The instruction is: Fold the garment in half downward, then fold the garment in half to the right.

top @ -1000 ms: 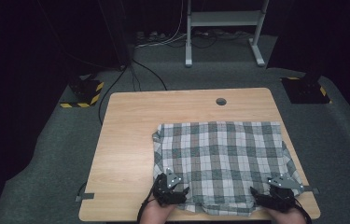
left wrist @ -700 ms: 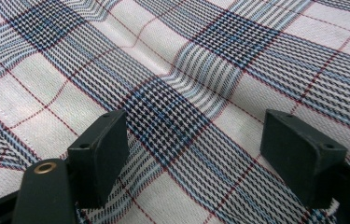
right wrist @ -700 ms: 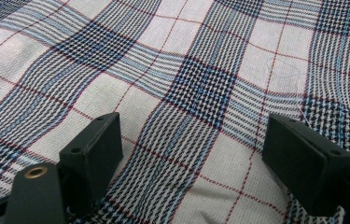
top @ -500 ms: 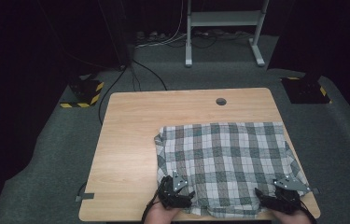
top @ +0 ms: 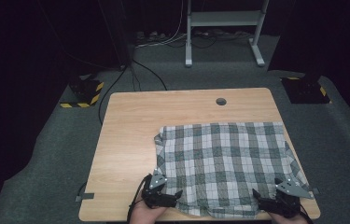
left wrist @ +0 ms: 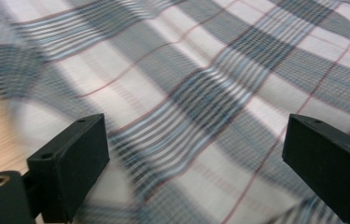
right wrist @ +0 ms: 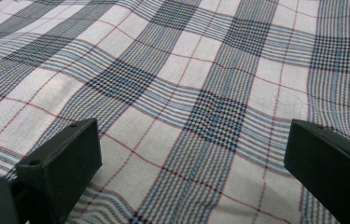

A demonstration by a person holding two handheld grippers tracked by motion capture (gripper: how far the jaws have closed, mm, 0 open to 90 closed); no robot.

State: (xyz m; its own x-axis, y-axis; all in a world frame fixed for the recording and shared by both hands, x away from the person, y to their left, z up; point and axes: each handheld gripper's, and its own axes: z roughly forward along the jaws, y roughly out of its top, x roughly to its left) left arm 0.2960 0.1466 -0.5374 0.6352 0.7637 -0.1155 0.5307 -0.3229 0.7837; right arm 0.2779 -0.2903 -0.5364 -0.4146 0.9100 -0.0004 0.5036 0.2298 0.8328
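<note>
A grey, white and red plaid cloth [top: 224, 158] lies spread flat over the right half of a wooden table [top: 126, 140]. My left gripper [top: 170, 195] sits at the cloth's near left corner and my right gripper [top: 263, 201] at its near right corner, each held by a hand at the table's front edge. In the left gripper view the left gripper [left wrist: 196, 158] stands wide open above the blurred cloth [left wrist: 186, 84]. In the right gripper view the right gripper [right wrist: 191, 163] is equally wide open over the cloth [right wrist: 186, 84]. Both pairs of jaws have just been opening, and nothing is pinched between them.
The left half of the table is bare wood, with a cable hole [top: 220, 101] near its far edge. Behind it stand a white frame's legs [top: 189, 42], floor cables [top: 154, 39], and black-and-yellow striped blocks at left [top: 84, 91] and right [top: 305, 88].
Both grippers' jaws have spread wider over the cloth's near edge. The left gripper has slid a little to the left along the front edge. The cloth stays flat.
</note>
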